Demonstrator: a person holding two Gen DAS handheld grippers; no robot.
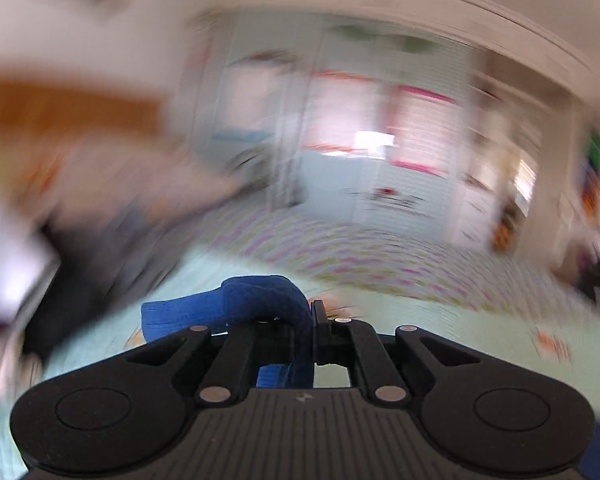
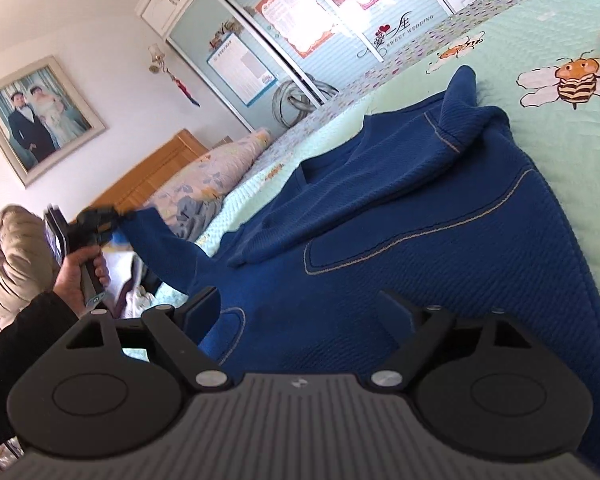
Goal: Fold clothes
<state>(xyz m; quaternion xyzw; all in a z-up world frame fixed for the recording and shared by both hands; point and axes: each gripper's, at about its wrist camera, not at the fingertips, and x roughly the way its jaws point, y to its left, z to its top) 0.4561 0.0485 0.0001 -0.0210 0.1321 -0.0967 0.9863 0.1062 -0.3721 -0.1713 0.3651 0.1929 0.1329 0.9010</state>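
The right gripper [image 2: 296, 312] hung spread wide, gripping nothing, directly over the sweater's [image 2: 440, 240] near hem. The sweater lay on the bed [image 2: 560, 148], its length running away from that gripper. Off to the left, the left gripper [image 2: 118, 216] pinched a sleeve [image 1: 228, 304] end (lifted clear), so it seemed better placed to fold.

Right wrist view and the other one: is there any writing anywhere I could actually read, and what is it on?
"SWEET WEDDING" stands on the wardrobe's sliding glass door, beside a red heart and large decorative characters.
The orange poster and the blue chart on the doors carry print too small to read.
The left wrist view is motion-blurred; nothing is legible there.
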